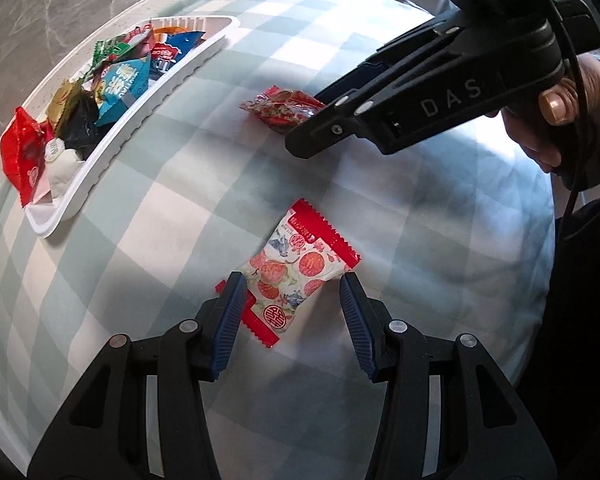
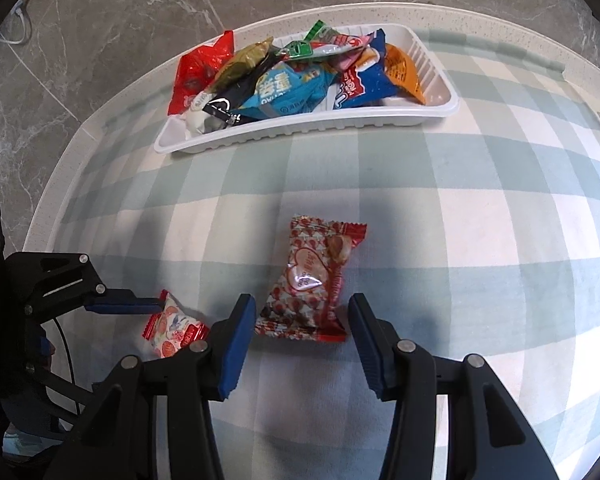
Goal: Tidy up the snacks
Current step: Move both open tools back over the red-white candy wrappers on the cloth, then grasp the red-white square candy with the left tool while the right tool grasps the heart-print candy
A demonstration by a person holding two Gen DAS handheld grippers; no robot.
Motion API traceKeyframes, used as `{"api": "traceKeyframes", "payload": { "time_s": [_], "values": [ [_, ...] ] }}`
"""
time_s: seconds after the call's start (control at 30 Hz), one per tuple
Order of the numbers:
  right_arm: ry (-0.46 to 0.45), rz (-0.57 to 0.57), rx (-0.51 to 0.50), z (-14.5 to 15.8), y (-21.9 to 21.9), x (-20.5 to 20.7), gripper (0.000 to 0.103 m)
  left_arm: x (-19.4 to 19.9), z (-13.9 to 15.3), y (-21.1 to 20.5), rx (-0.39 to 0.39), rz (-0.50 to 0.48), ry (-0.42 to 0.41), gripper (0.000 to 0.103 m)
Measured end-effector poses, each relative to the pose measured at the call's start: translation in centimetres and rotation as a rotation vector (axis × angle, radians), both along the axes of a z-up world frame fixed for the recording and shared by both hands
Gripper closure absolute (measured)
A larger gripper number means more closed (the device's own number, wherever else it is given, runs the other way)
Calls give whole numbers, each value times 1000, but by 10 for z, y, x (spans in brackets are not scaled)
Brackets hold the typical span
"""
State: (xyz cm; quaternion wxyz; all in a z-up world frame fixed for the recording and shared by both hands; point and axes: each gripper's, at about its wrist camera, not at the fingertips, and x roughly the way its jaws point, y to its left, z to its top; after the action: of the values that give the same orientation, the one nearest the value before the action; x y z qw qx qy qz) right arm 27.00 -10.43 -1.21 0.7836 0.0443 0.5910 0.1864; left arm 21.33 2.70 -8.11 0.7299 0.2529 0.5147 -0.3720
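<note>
Left gripper (image 1: 292,284): jaws apart, straddling the peach-print packet (image 1: 296,268), whose long axis runs diagonally across the gap. Right gripper (image 2: 302,308): jaws apart around the red heart-print packet (image 2: 312,280), lying lengthwise between them. Tray (image 2: 300,134) lies ahead.

Two loose snack packets on the checked cloth, one white tray of packets, two grippers.

One white packet with red ends and round red fruit prints (image 1: 300,268) lies on the checked cloth (image 2: 460,208), and one red packet with a heart label (image 2: 312,280) lies apart from it, which makes two loose packets. One white ribbed tray (image 2: 300,134) holds a heap of packets; about nine or ten show, among them one red, one olive, one black, one light blue, one green, one dark blue and one orange, but overlap makes the exact count uncertain. One left gripper (image 1: 292,320) and one right gripper (image 2: 302,340) are in view, each with two blue-padded fingers.
</note>
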Motion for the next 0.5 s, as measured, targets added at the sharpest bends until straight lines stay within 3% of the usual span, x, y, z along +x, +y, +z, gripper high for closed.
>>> {"api": "traceKeyframes", "payload": {
  "time_s": [0.13,0.3,0.5],
  "values": [
    [7,2,1,-1,-1,3,52,3,-3,-2,7,-13,8,57],
    [4,10,-12,-3,-1,8,61,5,-5,-1,-13,-14,16,58],
    [-3,15,1,-3,-5,11,65,13,-3,0,-46,19,25,77]
  ]
}}
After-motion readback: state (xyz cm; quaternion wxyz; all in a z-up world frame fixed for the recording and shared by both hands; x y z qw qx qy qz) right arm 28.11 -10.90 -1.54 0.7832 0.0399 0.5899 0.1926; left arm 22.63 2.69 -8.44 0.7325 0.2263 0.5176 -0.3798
